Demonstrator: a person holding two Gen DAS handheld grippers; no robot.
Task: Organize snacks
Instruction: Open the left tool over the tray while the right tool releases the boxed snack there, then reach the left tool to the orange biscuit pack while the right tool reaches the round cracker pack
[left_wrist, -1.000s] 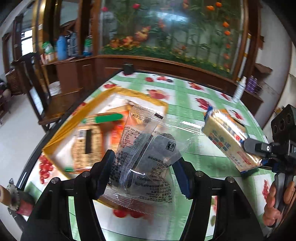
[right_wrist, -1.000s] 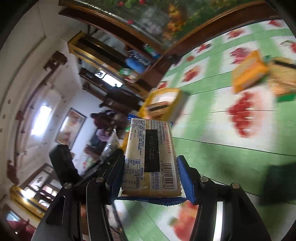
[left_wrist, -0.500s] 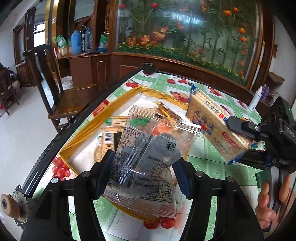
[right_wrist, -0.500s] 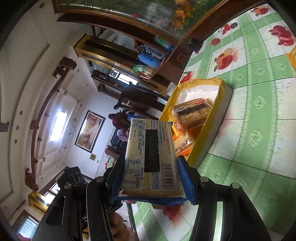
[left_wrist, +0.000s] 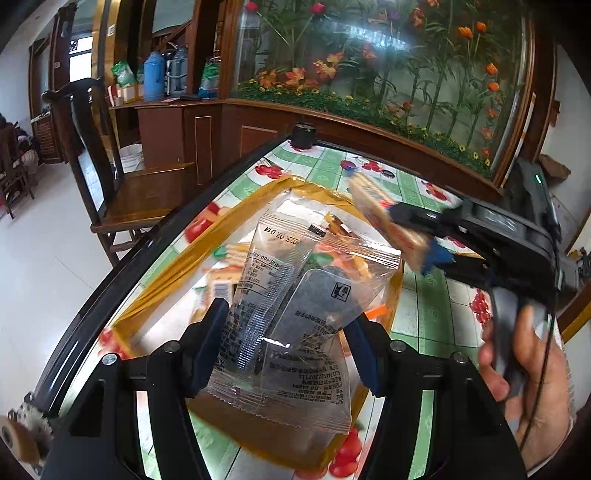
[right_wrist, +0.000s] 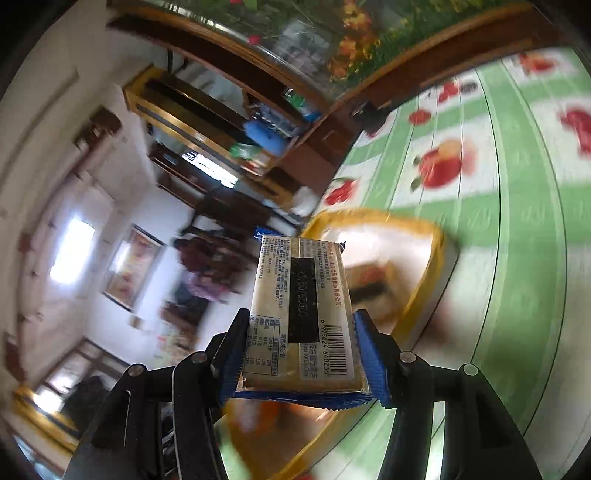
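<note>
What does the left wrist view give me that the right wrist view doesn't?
Only the left wrist view shows the left tool shut on the clear snack bag, the hand holding the right tool, and the snacks already in the tray. Only the right wrist view shows the cracker pack's barcode side, clamped in the right tool. Both show the yellow tray on the green fruit-print tablecloth and the cracker pack over it.
</note>
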